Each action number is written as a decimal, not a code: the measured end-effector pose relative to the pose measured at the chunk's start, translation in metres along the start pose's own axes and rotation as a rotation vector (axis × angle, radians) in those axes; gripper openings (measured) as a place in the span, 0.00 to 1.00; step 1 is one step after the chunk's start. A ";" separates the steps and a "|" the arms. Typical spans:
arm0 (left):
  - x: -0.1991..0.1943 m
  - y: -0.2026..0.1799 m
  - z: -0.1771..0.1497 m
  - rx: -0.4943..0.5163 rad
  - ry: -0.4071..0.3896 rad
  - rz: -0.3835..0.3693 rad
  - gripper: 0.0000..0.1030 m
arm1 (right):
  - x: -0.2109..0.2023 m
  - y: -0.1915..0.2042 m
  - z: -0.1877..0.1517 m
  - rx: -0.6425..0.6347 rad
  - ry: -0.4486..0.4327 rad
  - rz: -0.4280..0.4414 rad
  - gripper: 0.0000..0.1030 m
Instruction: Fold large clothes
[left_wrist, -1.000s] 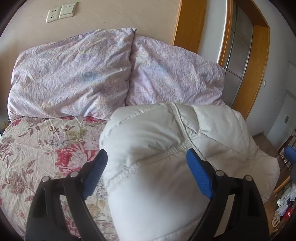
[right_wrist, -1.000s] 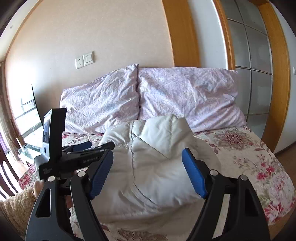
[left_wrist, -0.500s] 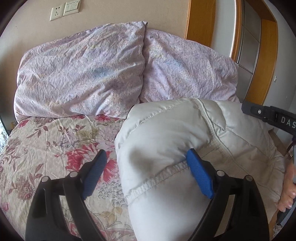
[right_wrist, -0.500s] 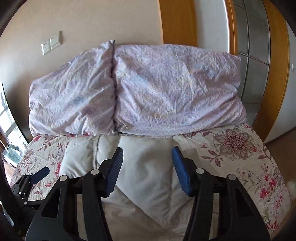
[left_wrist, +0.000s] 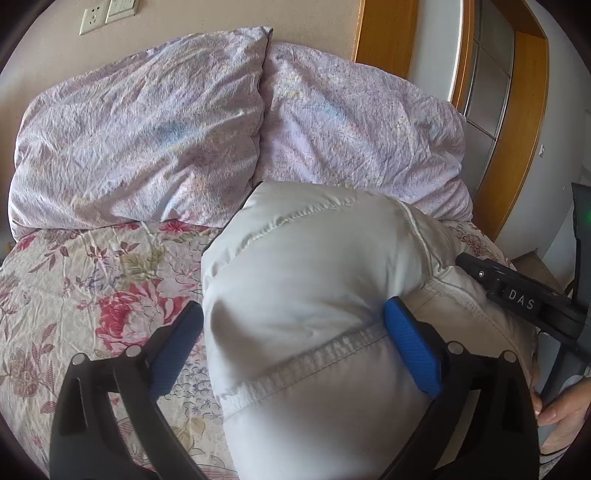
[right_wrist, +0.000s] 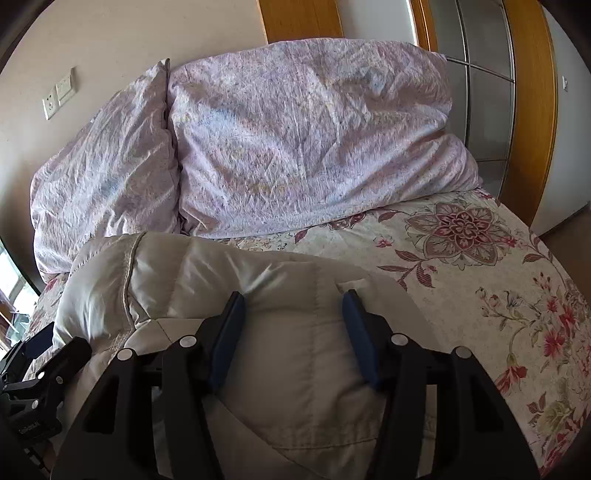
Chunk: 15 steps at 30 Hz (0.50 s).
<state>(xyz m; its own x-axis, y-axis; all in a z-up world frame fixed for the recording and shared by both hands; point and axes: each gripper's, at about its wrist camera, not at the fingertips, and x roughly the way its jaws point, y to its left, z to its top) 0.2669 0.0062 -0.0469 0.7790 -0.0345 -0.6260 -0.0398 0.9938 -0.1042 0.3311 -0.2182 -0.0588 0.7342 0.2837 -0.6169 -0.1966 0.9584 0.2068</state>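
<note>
Straddling one white jacket (left_wrist: 314, 295), left gripper (left_wrist: 293, 343) fingers spread; right gripper (right_wrist: 291, 328) likewise; two pillows (left_wrist: 140, 129).

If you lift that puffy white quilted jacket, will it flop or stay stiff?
The puffy white quilted jacket would probably flop: it bulges and dents where the left gripper presses in. It looks light for its bulk, and its smooth shiny fabric might slip.

Jacket (left_wrist: 295, 280) smooth, slightly glossy (quilted); pillows (left_wrist: 140, 133) crinkled.

Two crumpled lilac pillows (left_wrist: 147, 129) propped against beige wall (right_wrist: 110, 40); floral bedspread (right_wrist: 498, 266) below; socket and switch plates (left_wrist: 107, 13) above.
</note>
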 end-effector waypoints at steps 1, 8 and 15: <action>0.003 0.001 0.000 -0.006 0.007 -0.010 0.96 | 0.003 -0.002 0.000 0.006 0.004 0.005 0.55; 0.013 -0.004 -0.004 0.009 0.014 0.005 0.96 | 0.020 -0.012 -0.007 0.043 0.029 0.044 0.55; 0.019 -0.013 -0.008 0.050 0.010 0.058 0.97 | 0.030 -0.017 -0.012 0.060 0.049 0.054 0.56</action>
<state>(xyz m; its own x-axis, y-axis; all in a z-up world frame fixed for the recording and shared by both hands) 0.2773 -0.0083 -0.0632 0.7698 0.0227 -0.6379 -0.0531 0.9982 -0.0286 0.3491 -0.2253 -0.0899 0.6907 0.3376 -0.6395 -0.1948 0.9385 0.2850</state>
